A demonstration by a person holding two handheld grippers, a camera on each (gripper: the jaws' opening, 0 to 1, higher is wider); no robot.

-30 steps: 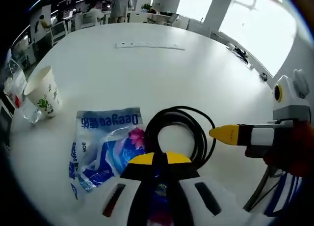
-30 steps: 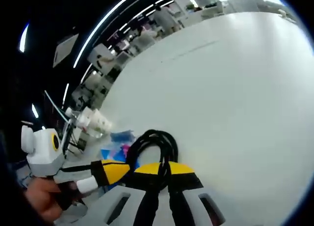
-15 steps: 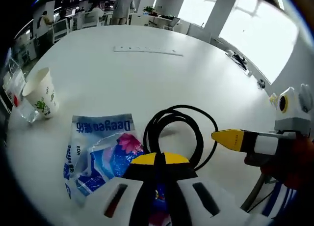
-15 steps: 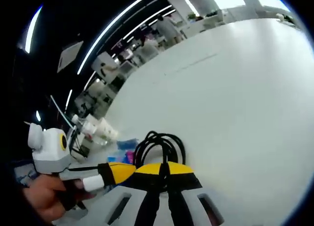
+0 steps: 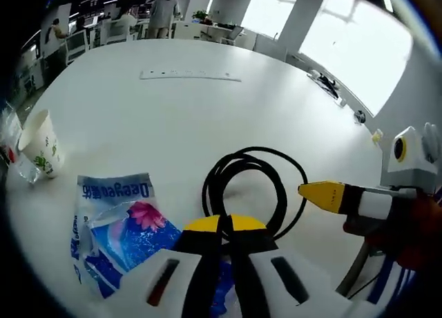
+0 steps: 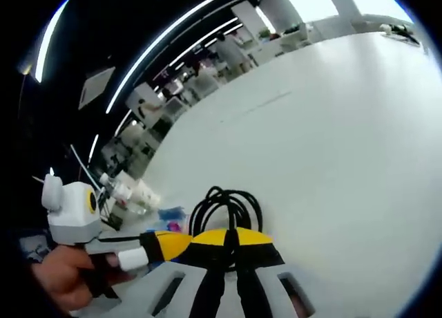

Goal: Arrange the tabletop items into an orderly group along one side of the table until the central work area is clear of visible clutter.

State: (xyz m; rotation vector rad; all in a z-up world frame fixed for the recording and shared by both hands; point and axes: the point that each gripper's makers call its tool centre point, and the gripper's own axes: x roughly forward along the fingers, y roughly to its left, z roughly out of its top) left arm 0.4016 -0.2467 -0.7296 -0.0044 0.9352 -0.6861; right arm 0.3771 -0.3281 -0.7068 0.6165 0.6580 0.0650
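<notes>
A coiled black cable (image 5: 252, 152) lies on the white round table (image 5: 173, 110), right in front of my left gripper (image 5: 221, 225). The left jaws are shut over the coil's near end, which they hide. Beside them on the left lies a blue printed packet (image 5: 114, 221), its right edge running under the jaws. My right gripper (image 5: 311, 191) comes in from the right, shut, its yellow tip at the coil's right edge. In the right gripper view the cable (image 6: 215, 192) loops out from behind my shut right gripper (image 6: 231, 236), with the left gripper (image 6: 173, 243) alongside.
A paper cup (image 5: 38, 142) with green print stands at the table's left edge, next to clear plastic items (image 5: 14, 148). A long flat strip (image 5: 190, 75) lies far across the table. A hand (image 6: 62, 276) holds the left gripper. Chairs and people stand beyond the table.
Both grippers and the cable have shifted together to the right, away from the cup. The packet and cup have slid left in the left gripper view.
</notes>
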